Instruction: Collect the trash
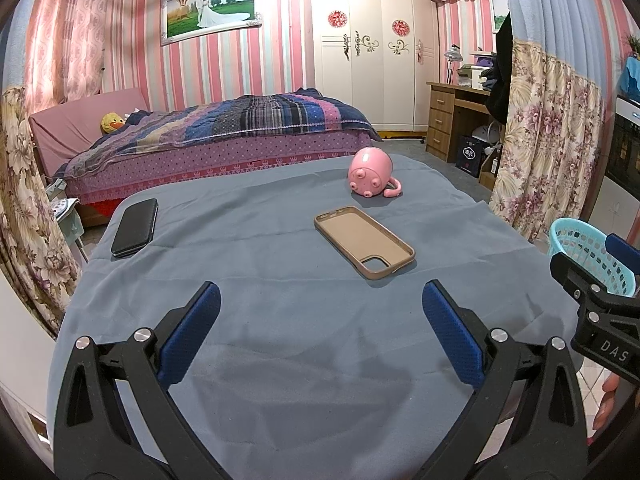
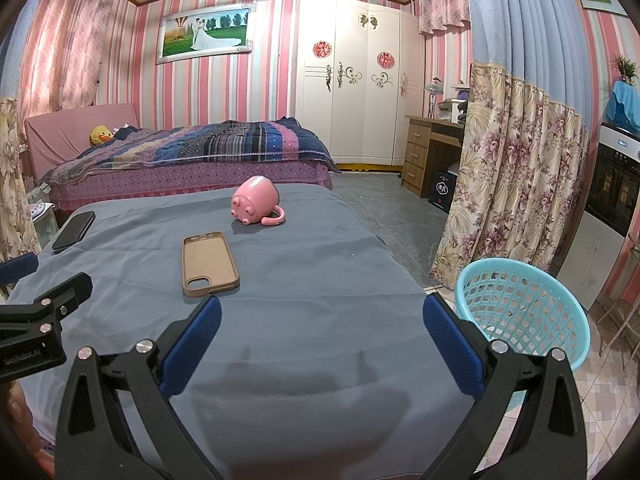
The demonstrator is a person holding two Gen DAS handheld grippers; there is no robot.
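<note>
A blue-grey cloth covers the table (image 1: 280, 320) (image 2: 320, 280). On it lie a tan phone case (image 1: 364, 242) (image 2: 209, 264), open side up, a pink pig mug (image 1: 370, 172) (image 2: 256, 200) tipped on its side, and a black phone (image 1: 135, 227) (image 2: 74, 231) at the far left. A turquoise plastic basket (image 2: 524, 308) (image 1: 592, 256) stands off the table's right edge. My left gripper (image 1: 322, 300) is open and empty above the near cloth. My right gripper (image 2: 322, 312) is open and empty, left of the basket.
A bed (image 1: 224, 136) with a striped quilt stands behind the table. A white wardrobe (image 1: 372, 48), a wooden desk (image 1: 452, 116) and a floral curtain (image 2: 516, 168) are at the right. An oven (image 2: 616, 184) stands far right.
</note>
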